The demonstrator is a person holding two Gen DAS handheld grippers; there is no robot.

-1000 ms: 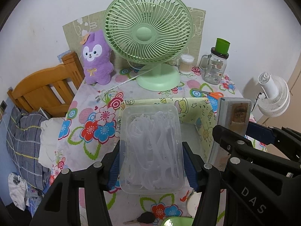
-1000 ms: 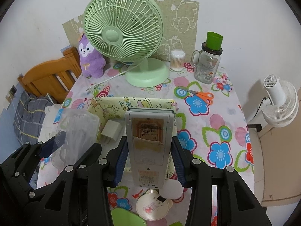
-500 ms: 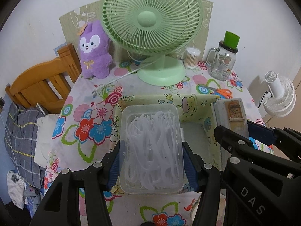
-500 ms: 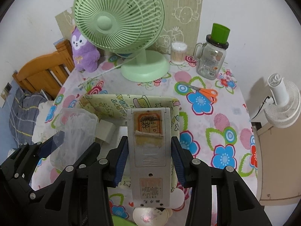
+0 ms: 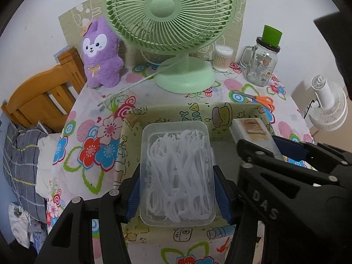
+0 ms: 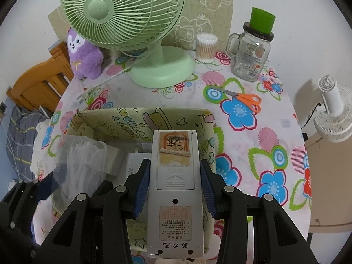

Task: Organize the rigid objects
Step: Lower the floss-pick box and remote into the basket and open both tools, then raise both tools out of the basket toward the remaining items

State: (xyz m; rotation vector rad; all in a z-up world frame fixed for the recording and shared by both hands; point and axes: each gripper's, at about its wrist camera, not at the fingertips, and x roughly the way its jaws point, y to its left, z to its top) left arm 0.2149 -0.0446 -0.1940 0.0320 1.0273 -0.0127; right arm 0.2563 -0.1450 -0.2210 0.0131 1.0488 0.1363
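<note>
We count one clear box of floss picks (image 5: 177, 173) clamped in the left gripper (image 5: 177, 194), one grey remote (image 6: 175, 189) clamped in the right gripper (image 6: 175, 186); both tilt steeply down over one fabric bin (image 6: 136, 113)

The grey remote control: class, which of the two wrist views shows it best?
The right wrist view. There the remote control fills the centre, its labelled back facing the camera, clamped in the right gripper above the patterned box. The left wrist view shows only its upper end at an angle, behind that gripper.
</note>
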